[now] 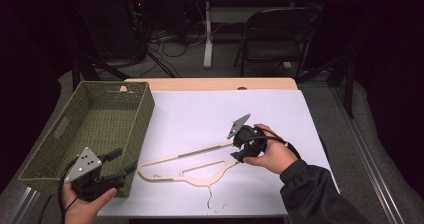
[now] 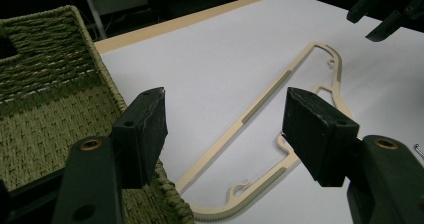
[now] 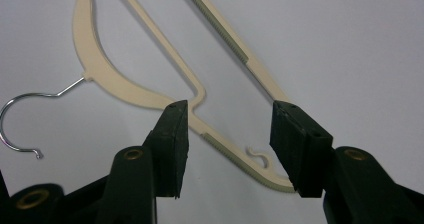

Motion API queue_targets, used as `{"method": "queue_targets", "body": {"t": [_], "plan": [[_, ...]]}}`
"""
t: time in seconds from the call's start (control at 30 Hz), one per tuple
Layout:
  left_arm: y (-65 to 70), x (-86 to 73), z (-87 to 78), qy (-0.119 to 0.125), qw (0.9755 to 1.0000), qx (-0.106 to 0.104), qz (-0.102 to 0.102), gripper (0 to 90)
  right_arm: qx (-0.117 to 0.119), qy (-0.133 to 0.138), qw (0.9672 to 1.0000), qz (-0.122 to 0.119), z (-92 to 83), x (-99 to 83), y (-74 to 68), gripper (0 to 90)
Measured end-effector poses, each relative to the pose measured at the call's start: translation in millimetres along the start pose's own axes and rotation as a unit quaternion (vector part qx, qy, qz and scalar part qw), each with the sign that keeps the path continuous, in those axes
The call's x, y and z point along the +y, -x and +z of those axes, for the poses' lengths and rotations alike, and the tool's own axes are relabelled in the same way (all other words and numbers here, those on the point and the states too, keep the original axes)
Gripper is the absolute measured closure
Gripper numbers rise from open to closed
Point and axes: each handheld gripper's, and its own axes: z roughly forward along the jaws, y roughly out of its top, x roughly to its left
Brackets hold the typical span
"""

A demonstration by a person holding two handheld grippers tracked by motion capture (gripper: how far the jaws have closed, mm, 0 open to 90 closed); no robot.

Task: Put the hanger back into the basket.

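A cream hanger (image 1: 187, 165) is laid flat on the white sheet (image 1: 210, 114), its metal hook (image 1: 214, 203) pointed at the near edge. Its left end is seen just beyond the left gripper (image 1: 120, 165), whose jaws are spread wide and closed on nothing; in the left gripper view the hanger (image 2: 280, 134) is framed between the two pads (image 2: 147, 129), lower and farther off. A green woven basket (image 1: 50, 154) is placed at the sheet's left edge, beside that gripper, with its near corner close under the left pad. The hanger's right end is straddled by the right gripper (image 1: 239, 151), its jaws apart on either side of the tip (image 3: 270, 176) and not clamped. Each gripper is held in one hand (image 1: 272, 156), the right forearm sleeved in black. A folding chair (image 1: 277, 34) is seen past the table.
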Motion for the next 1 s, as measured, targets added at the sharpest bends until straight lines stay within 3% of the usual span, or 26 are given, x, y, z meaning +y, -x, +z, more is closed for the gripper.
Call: {"method": "queue_targets", "body": {"t": [0.27, 0.63, 1.0], "plan": [[-1.8, -0.8, -0.6, 0.001, 1.0, 0.001, -0.003, 34.4, 0.011, -0.004, 0.9999, -0.006, 6.0, 14.9, 6.8, 48.2], [-2.7, -1.1, -0.6, 0.0, 1.0, 0.001, -0.003, 34.4, 0.026, -0.031, 0.9986, -0.034, 23.5, 30.7, 12.0, 45.6], [-3.1, -1.4, 0.0, 0.0, 1.0, 0.001, -0.004, 34.4, 0.041, -0.052, 0.9952, -0.073, 45.0, 48.4, 2.4, 45.5]]}}
